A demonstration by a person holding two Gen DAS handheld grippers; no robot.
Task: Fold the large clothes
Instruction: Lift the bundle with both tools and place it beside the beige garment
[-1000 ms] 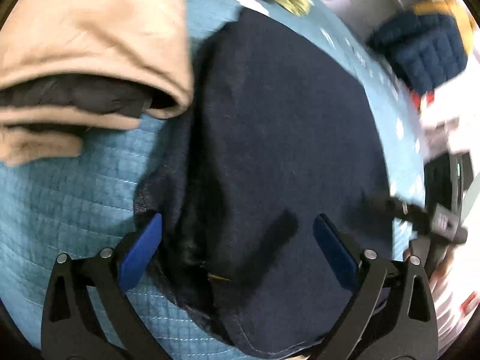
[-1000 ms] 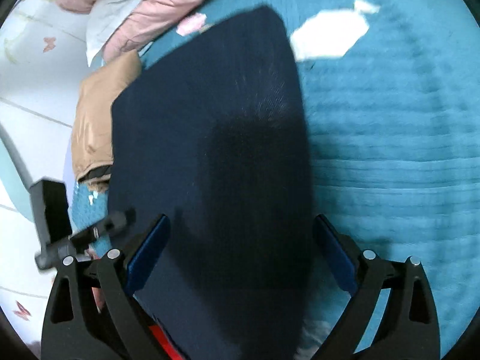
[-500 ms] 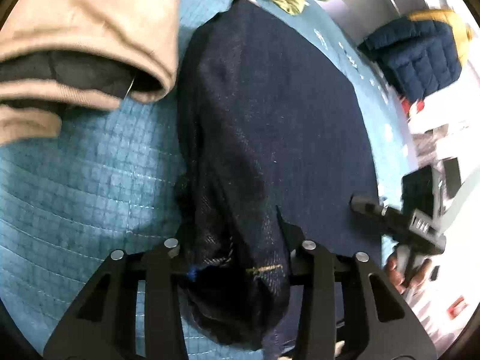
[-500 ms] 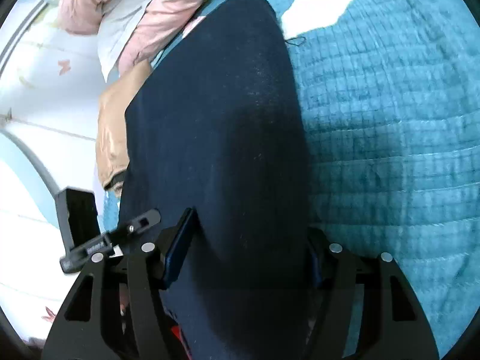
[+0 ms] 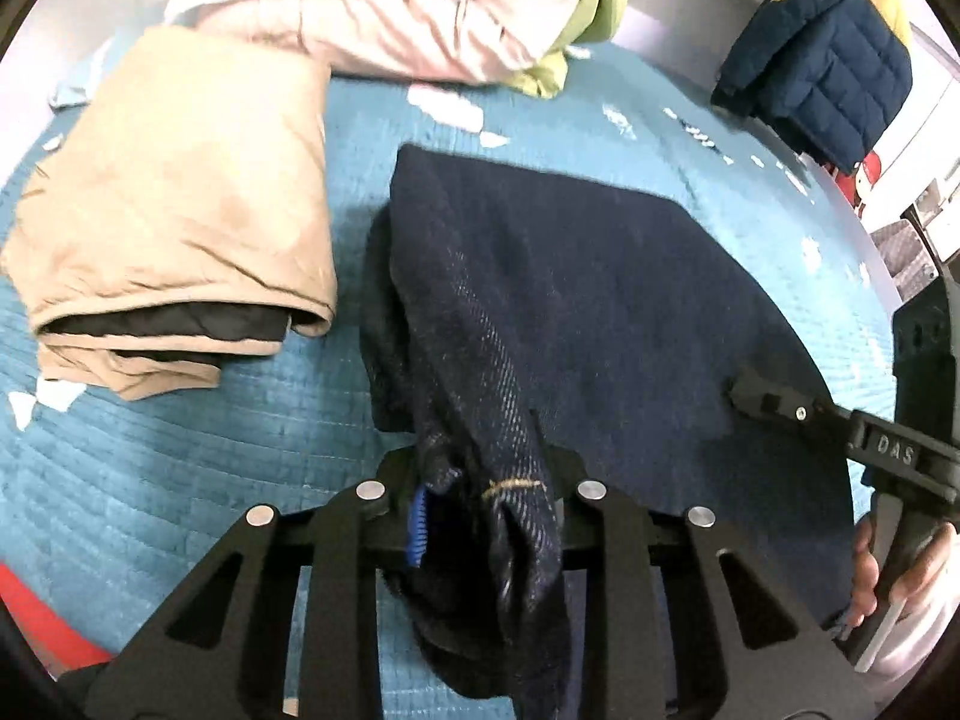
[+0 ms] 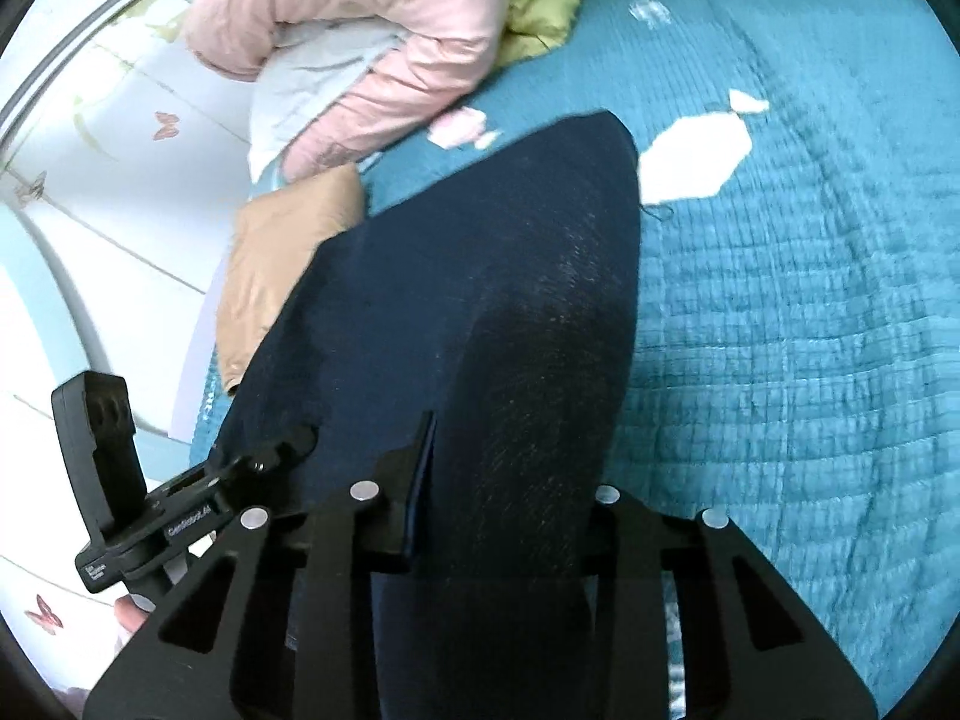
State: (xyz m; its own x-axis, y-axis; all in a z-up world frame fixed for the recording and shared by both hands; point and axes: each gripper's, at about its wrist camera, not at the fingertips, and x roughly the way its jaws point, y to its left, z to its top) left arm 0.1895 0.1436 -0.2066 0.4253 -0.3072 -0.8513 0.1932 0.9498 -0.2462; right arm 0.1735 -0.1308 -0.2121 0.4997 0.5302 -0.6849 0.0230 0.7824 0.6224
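Dark navy denim trousers (image 5: 600,300) lie folded on a teal quilted bedspread (image 5: 150,450). My left gripper (image 5: 486,498) has its jaws closing on a bunched corner of the denim and lifts it off the bed. In the right wrist view the same trousers (image 6: 480,300) run away from my right gripper (image 6: 510,480), whose jaws are closing on the other near corner, which is raised too. Each gripper shows in the other's view: the right gripper (image 5: 840,432) at the right edge, the left gripper (image 6: 150,510) at the lower left.
A folded tan jacket (image 5: 180,210) lies left of the trousers. A pink jacket (image 6: 384,42) and a yellow-green garment (image 6: 540,6) are heaped at the far end. A navy and yellow padded jacket (image 5: 828,60) sits far right. Bedspread to the right (image 6: 810,300) is bare.
Both grippers went from wide open over the trousers' near edge to closed on its two corners. Both then rose, pulling that edge up off the bedspread.
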